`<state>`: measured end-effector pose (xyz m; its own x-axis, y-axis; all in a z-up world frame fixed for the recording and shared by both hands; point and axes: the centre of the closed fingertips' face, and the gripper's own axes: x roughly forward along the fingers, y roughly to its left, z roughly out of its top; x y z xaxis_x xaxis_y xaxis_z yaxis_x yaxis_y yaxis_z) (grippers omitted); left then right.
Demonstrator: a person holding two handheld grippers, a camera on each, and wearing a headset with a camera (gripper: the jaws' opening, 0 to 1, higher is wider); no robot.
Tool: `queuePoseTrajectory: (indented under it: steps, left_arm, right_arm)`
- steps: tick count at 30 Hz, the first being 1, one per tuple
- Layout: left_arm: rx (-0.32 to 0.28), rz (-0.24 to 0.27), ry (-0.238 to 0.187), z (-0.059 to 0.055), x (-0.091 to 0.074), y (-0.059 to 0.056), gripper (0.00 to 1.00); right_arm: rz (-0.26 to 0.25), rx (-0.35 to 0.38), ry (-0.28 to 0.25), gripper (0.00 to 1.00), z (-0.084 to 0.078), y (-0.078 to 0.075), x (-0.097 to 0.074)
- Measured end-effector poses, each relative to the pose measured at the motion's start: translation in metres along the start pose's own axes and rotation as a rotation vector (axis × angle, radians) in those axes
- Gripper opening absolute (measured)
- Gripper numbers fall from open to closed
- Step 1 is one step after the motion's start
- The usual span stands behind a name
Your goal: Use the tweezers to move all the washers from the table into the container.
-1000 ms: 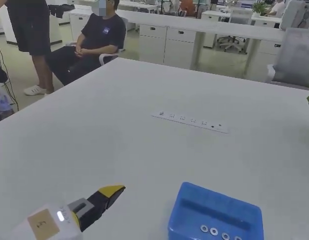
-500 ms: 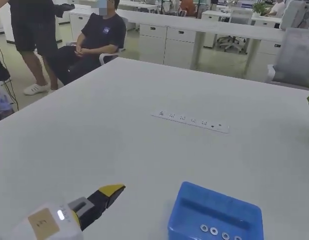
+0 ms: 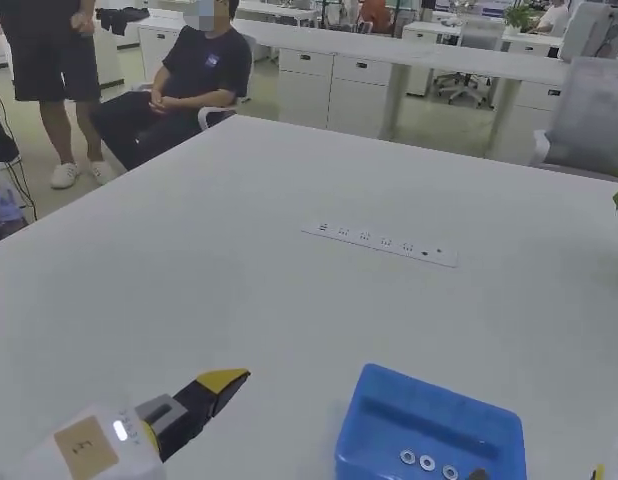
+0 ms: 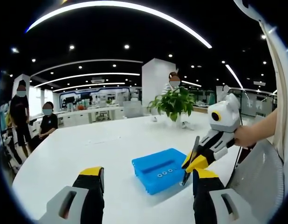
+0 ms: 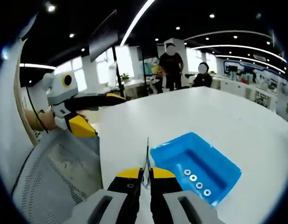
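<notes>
A blue container [image 3: 389, 405] stands on the white table near its front edge, with several washers [image 3: 427, 461] lying in a row inside. My left gripper [image 3: 229, 383] rests low at the front left, and its own view shows its jaws wide apart, open [image 4: 146, 177], with nothing between them. My right gripper [image 5: 146, 173] is shut on the thin tweezers [image 5: 147, 156], which point toward the container [image 5: 172, 149] and its washers [image 5: 195, 179]. In the left gripper view the right gripper [image 4: 200, 161] holds the tweezers [image 4: 193, 154] just right of the container [image 4: 148, 164]. Its yellow edge [image 3: 597, 472] shows at the bottom right of the head view.
A recessed socket strip [image 3: 381, 243] lies flat in the table's middle. Beyond the far left corner one person sits [image 3: 194, 75] and another stands [image 3: 49, 60]. A grey mesh chair [image 5: 55, 172] is close on my side. A potted plant [image 4: 174, 102] stands at the table's far end.
The standing person has stepped left. The right gripper's edge and the tweezers' tip have come into the head view at the bottom right. The left gripper has stayed put.
</notes>
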<state>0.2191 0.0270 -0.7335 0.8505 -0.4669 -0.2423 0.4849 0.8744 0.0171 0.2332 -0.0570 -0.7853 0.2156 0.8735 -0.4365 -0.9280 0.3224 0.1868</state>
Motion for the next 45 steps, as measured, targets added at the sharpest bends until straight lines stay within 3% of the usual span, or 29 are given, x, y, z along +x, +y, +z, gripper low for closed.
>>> queuePoseTrajectory:
  steps: [5, 11, 28, 45]
  left_arm:
    - [-0.004, 0.004, -0.003, 0.000, 0.000, 0.001, 0.79]
    - [0.002, -0.007, 0.000, 0.000, 0.001, -0.001, 0.79]
    - [-0.006, -0.004, 0.000, 0.000, 0.000, -0.001, 0.79]
    - [-0.006, 0.000, 0.001, 0.000, 0.000, 0.000, 0.79]
  right_arm:
    - [0.015, 0.131, -0.106, 0.03, 0.018, -0.009, -0.006]
    - [0.005, 0.184, -0.146, 0.03, 0.028, -0.022, -0.010]
    - [-0.015, 0.244, -0.127, 0.03, 0.039, -0.048, 0.011]
    - [-0.040, 0.282, -0.065, 0.03, 0.027, -0.076, 0.035]
